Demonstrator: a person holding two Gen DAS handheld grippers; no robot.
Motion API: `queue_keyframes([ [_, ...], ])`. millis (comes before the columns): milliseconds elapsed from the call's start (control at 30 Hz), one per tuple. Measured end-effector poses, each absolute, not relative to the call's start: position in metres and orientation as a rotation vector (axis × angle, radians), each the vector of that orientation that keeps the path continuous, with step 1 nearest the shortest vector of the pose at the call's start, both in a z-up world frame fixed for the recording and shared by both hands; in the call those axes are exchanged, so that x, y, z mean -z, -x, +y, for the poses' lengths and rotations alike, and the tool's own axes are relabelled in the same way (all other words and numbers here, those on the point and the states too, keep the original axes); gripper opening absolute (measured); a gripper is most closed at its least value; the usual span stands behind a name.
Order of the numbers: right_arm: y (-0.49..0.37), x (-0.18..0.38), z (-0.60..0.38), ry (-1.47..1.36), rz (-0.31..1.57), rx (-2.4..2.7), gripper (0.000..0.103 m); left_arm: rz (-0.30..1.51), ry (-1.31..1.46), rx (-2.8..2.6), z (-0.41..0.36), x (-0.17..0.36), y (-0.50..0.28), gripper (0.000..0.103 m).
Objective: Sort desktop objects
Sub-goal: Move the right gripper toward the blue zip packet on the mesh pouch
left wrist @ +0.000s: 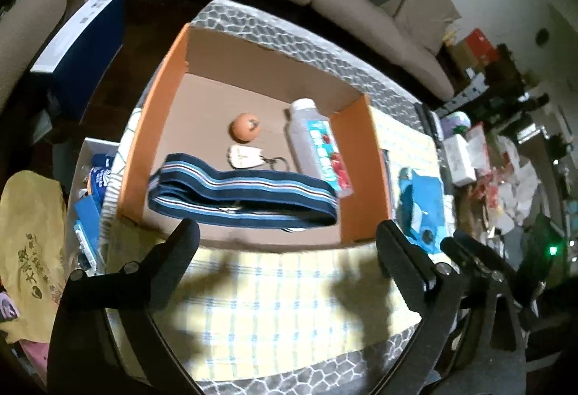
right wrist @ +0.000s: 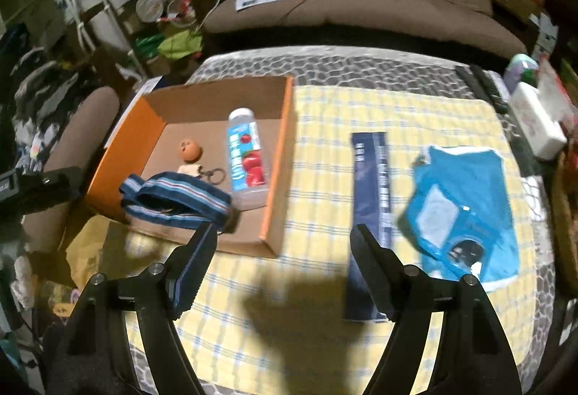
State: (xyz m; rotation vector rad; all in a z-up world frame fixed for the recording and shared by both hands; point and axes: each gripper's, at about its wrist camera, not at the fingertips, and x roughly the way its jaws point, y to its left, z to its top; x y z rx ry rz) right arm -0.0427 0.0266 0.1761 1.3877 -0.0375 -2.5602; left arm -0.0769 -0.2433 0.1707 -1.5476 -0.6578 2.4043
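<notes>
Right wrist view puts the dark blue box (right wrist: 372,214) on the table just ahead of the right hand-held gripper (right wrist: 281,243), its long axis running near to far, beside the right finger. Both hand-held grippers are spread wide, holding nothing. The left hand-held gripper (left wrist: 289,232) faces the cardboard box (left wrist: 144,127) further left, so the right arm is nearer, I judge.

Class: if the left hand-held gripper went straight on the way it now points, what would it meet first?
Probably the striped band draped at the near edge of the cardboard box; the left hand-held gripper points straight at it, open, though depth is hard to judge.
</notes>
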Motion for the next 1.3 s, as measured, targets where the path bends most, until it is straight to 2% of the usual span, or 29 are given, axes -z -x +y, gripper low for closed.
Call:
queue_keyframes([
  [133, 0.032, -0.183, 0.06, -1.39, -0.064, 2.621, 0.081, -0.601, 1.512, -2.39, -0.219, -0.18, 0.067, 0.101],
  [667, -0.001, -0.175, 0.174, -1.431, -0.173, 2.758, 0.081, -0.441, 1.45, -2.284, -0.093, -0.191, 0.059, 0.101],
  [1300, 0.005, -0.122, 0.261, -1.54, -0.307, 2.78, 0.082, -0.3, 1.496, -2.158, 0.033, -0.145, 0.092, 0.102],
])
